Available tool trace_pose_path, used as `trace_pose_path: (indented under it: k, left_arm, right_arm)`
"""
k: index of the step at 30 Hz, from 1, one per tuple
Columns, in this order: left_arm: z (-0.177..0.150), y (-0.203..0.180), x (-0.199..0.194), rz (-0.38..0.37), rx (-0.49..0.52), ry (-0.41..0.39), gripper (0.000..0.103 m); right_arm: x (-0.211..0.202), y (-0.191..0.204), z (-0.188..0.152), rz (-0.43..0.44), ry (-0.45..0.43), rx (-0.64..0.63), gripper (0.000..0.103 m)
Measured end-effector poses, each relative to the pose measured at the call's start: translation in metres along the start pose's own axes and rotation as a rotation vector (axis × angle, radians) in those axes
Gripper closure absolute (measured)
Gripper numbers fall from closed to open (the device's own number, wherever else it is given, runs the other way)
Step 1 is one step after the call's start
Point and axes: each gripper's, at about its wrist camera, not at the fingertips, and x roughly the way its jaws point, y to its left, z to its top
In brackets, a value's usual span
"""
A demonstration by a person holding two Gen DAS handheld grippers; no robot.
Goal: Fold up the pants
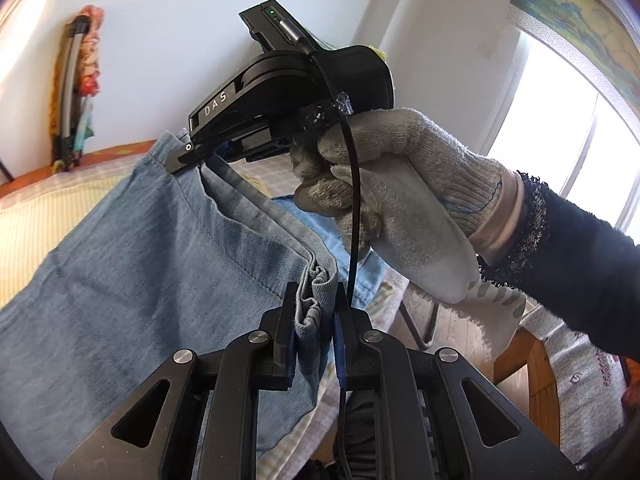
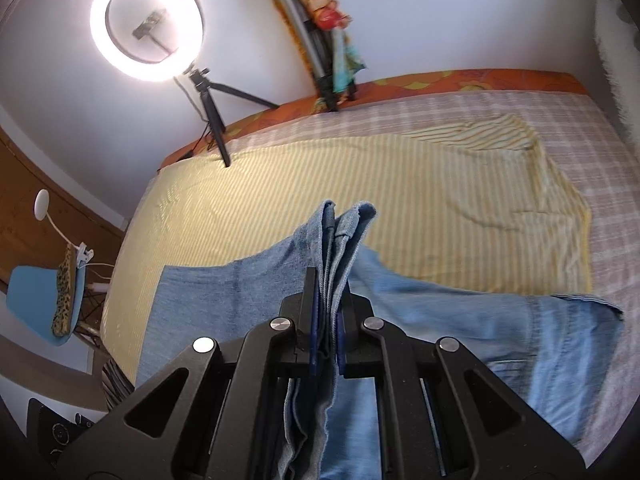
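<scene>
Light blue denim pants (image 1: 152, 264) hang lifted above a bed, stretched between both grippers. My left gripper (image 1: 314, 312) is shut on a bunched hem of the pants. In the same view the right gripper (image 1: 192, 156), held by a gloved hand (image 1: 400, 184), pinches the other end of that edge. In the right wrist view my right gripper (image 2: 326, 320) is shut on several stacked layers of the pants (image 2: 340, 240), which stick up past the fingertips. The rest of the pants (image 2: 500, 320) trails down onto the bed to the right.
A yellow striped sheet (image 2: 320, 184) covers a checked bedspread (image 2: 620, 200). A lit ring light on a tripod (image 2: 148, 24) stands at the bed's far left corner. A folded tripod (image 2: 316, 40) leans on the wall. A blue chair (image 2: 44, 304) sits left of the bed.
</scene>
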Motion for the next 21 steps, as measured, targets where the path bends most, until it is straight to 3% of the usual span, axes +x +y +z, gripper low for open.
trace_pose_path:
  k: [12,21]
  left_arm:
    - [0.019,-0.033,0.067,-0.112,0.057,0.057,0.090]
    - [0.016,-0.044,0.108,-0.123,0.071,0.125,0.090]
  right_arm:
    - [-0.046,-0.095,-0.013,-0.098,-0.037,0.111,0.096]
    - [-0.027,-0.145,-0.032,-0.091,0.000,0.180,0.096]
